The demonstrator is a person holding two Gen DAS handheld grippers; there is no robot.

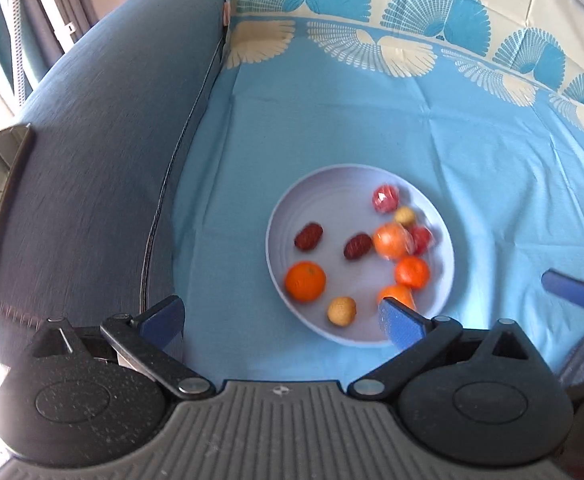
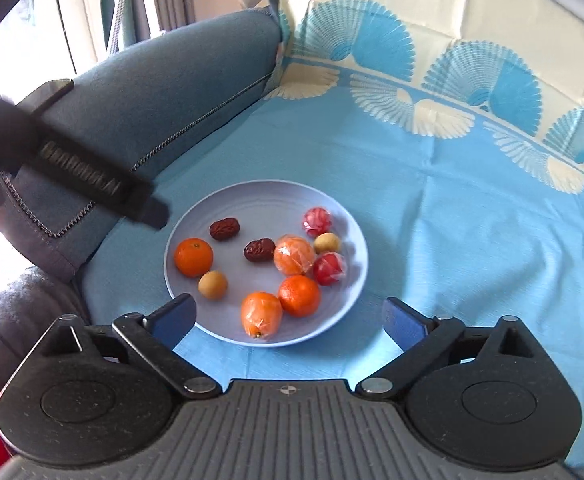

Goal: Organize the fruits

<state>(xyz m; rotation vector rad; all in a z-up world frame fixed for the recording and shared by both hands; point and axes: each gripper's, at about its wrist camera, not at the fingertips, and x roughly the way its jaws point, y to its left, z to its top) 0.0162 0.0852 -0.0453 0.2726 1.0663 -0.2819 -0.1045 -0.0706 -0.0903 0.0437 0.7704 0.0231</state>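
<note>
In the left wrist view, your left gripper (image 1: 282, 316) hangs with its jaws spread wide and nothing between the pads, over the near rim of the plate (image 1: 292, 204), which sits on the blue cloth (image 1: 332, 120) beside the sofa arm (image 1: 104, 140). All the fruit is already on the plate: an orange (image 1: 305, 281) at 7 o'clock, a longan (image 1: 342, 311) at 6, two dates (image 1: 309, 236) between 9 and the centre, a wrapped orange (image 1: 391, 240) right of centre, red wrapped fruits (image 1: 385, 198) at 1 and 3, and more oranges at 4 and 5. At 3 o'clock in the frame you can see a blue pad of your right gripper (image 1: 570, 290). In the right wrist view, that right gripper (image 2: 288, 316) is likewise fully spread and empty, straddling the plate's near edge, with a wrapped orange (image 2: 261, 314) closest to it at 6 o'clock and a bare one (image 2: 299, 295) just beside it. The body of the left gripper crosses the frame at 9 to 10 o'clock, above the sofa arm. I judge the task is either just starting or nearly finished; no fruit lies off the plate. If sorting by kind is wanted, your next move calls for descending on one small, round piece, centring the pads so it cannot roll, and minding the slippery wrap.
</note>
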